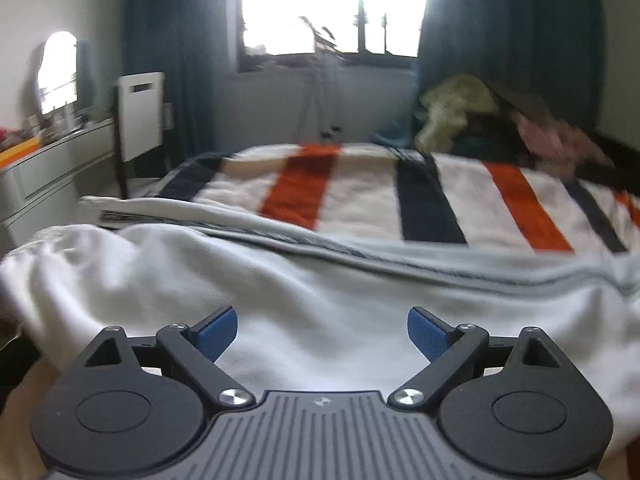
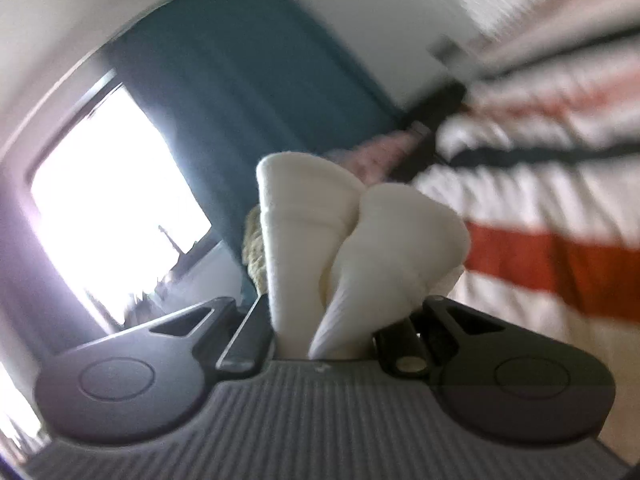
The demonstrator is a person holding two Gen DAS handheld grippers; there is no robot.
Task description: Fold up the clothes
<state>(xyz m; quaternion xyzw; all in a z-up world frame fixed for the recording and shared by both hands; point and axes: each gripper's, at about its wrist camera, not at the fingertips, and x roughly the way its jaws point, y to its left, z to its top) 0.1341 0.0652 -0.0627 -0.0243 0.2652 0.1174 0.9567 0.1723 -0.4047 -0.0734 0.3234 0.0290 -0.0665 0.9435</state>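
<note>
At the bed's (image 1: 360, 188) near edge, the white garment (image 1: 280, 280) lies rumpled, soft and limp. The left gripper (image 1: 322, 334) gapes wide over it; the right gripper (image 2: 324, 320) pinches a bunched fold, where hems would hold better.

Left gripper (image 1: 323, 334) held level and low, blue-padded fingers (image 1: 218, 334) spread wide with nothing between them, right gripper (image 2: 332, 320) tilted sideways, its jaws closed on a bunch of white cloth (image 2: 320, 240)

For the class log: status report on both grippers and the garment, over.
Left gripper open, jaws wide above the white garment. Right gripper shut on bunched white cloth. Clothes pile at the far end of the striped blanket.
</note>
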